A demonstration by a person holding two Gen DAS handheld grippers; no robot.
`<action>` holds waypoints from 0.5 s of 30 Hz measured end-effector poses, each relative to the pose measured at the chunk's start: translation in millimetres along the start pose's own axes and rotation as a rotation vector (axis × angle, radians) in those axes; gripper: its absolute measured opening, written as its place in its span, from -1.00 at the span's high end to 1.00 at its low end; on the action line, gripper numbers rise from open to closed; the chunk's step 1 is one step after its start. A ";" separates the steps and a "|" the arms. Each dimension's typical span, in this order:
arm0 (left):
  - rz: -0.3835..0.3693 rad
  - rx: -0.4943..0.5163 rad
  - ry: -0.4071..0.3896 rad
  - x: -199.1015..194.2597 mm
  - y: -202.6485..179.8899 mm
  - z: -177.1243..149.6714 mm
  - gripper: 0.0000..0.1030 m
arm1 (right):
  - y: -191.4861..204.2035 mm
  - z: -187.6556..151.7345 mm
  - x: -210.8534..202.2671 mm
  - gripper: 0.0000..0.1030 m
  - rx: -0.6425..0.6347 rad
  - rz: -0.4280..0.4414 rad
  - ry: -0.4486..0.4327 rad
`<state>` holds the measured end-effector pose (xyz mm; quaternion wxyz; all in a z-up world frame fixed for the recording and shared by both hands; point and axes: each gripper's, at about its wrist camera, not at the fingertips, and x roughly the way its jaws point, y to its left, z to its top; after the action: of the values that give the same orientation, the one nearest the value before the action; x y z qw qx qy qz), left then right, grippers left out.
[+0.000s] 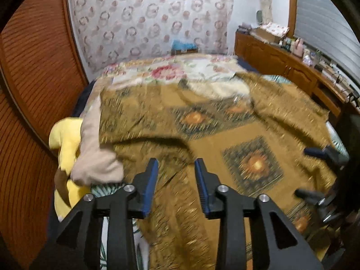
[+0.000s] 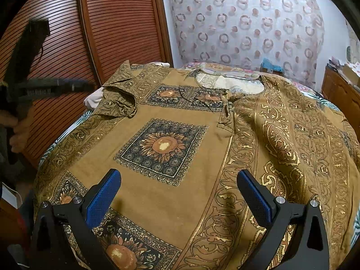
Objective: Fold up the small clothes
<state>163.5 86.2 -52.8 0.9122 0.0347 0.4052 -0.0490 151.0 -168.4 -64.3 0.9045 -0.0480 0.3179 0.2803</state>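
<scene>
An ochre-brown top [image 2: 171,112] with sunflower squares and gold scrollwork lies spread flat on the bed, neckline at the far end. One short sleeve [image 2: 121,99] lies crumpled at the far left. My right gripper [image 2: 178,175] is open wide just above the near hem, with nothing between its blue pads. In the blurred left wrist view my left gripper [image 1: 176,165] hovers over the top's [image 1: 225,135] left part. Its jaws stand a little apart with nothing between them. From the right wrist view the left gripper [image 2: 83,85] is a dark blur above the bed's left edge.
Louvred wooden doors [image 2: 112,27] stand close along the left of the bed. A yellow soft toy [image 1: 67,139] and a beige cloth [image 1: 96,153] lie at the bed's left edge. Floral bedding [image 1: 171,72] lies beyond the top. A cluttered wooden sideboard [image 1: 281,60] runs along the right.
</scene>
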 end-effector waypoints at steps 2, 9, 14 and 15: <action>0.012 -0.009 0.031 11.6 5.2 -11.1 0.28 | 0.0 0.0 0.3 -0.99 0.000 0.000 0.002; 0.039 -0.030 0.102 42.0 18.7 -35.5 0.12 | -0.1 -0.4 1.8 -0.99 0.002 0.001 0.006; 0.033 -0.034 0.084 48.4 18.5 -47.0 -0.21 | -0.9 -0.4 3.2 -0.99 0.004 0.001 0.011; 0.032 -0.050 0.077 48.9 21.0 -48.8 -0.33 | -1.2 -0.4 3.1 -0.99 0.005 0.000 0.011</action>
<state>162.6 109.1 -121.3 0.8972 0.0200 0.4406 -0.0230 153.5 -168.0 -66.6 0.9029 -0.0474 0.3235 0.2791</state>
